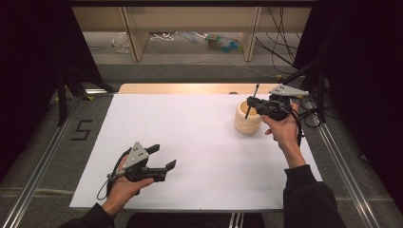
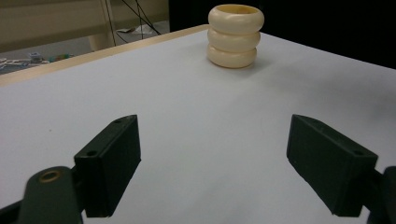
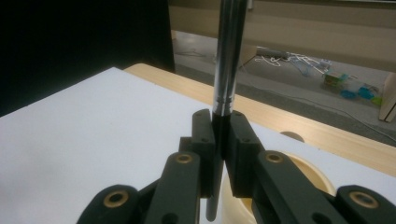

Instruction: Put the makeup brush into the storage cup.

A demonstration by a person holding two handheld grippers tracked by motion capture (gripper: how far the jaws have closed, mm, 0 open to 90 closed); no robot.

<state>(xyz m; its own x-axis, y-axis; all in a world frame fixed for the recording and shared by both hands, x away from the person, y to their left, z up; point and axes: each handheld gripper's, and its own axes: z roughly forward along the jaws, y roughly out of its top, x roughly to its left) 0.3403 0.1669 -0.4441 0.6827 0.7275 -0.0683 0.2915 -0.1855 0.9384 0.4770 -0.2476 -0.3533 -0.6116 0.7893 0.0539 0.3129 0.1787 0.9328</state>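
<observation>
Right gripper (image 1: 254, 105) is clamped tight on a slim pen (image 1: 251, 102), black at its lower end and metal above, and I have it directly over the mouth of the cream ribbed cup (image 1: 248, 119) at about two o'clock on the white surface (image 1: 190, 137). What the next move turns on, as I read it, is the pen's long axis against the cup's opening: in the high view the pen leans, top toward one o'clock and tip toward seven, with the tip at or just inside the rim. In the right gripper view the shaft (image 3: 229, 56) rises nearly straight between the pads (image 3: 204, 140) and the dark tip hangs past them above the cup's pale rim (image 3: 303, 170). I can't tell whether the tip has passed below the rim or touches it. If the pen is to go in, I judge it wants a straight lowering, with the lean the one thing that could catch the near wall. Left gripper (image 1: 161, 157) rests well apart at about seven o'clock, spread wide and holding nothing, its pads (image 2: 112, 163) pointing across bare surface toward the cup (image 2: 235, 35), so the right hand is clearly the nearer. Nothing else stands on the surface; cables and clutter lie on the floor beyond the far edge.
</observation>
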